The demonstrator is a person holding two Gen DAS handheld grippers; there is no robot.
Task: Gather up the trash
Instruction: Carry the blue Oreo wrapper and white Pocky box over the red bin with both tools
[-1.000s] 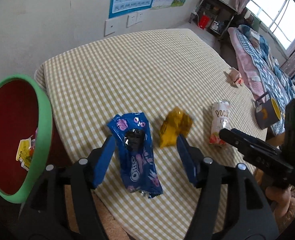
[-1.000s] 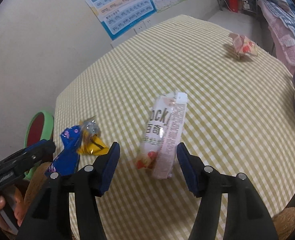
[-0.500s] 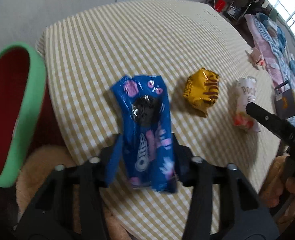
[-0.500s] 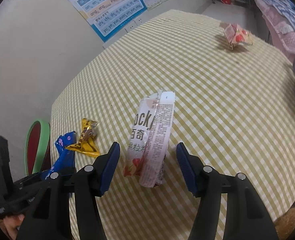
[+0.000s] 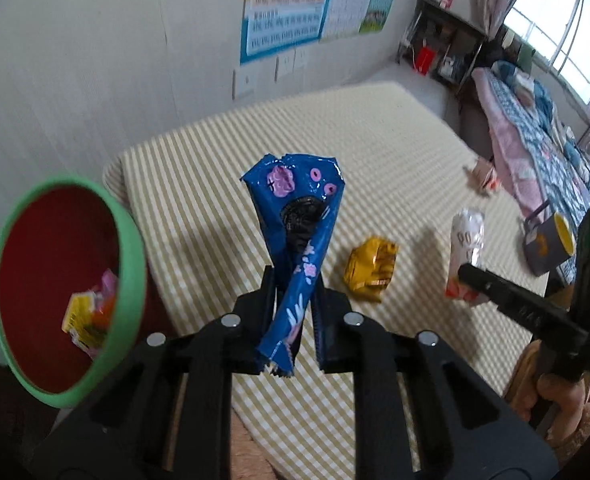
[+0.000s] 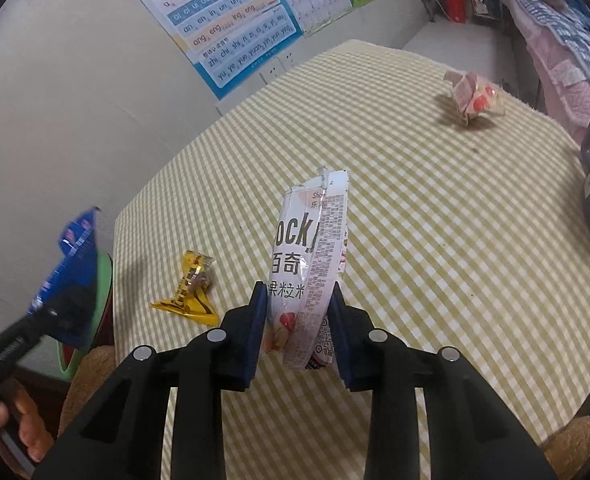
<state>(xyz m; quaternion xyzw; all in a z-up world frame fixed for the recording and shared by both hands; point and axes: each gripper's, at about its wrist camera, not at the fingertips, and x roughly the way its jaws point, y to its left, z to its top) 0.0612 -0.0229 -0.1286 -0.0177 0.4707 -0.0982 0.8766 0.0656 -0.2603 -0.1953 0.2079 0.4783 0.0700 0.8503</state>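
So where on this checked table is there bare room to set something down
The wide far stretch of the checked tablecloth toward the wall is bare, left of the crumpled pink wrapper. It is crowded at the near edge, round the gold foil wrapper.

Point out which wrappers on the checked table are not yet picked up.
Two still lie loose: the crumpled gold wrapper beside the held packets, and the pink-and-red wrapper at the far side. The blue cookie wrapper and white snack packet are already clamped.

Four snack wrappers: one blue [image 5: 295, 240], one white [image 6: 311, 276], one gold [image 6: 189, 296], one pink [image 6: 473, 98]. One bin [image 5: 129, 248]. One mug [image 5: 547, 246].
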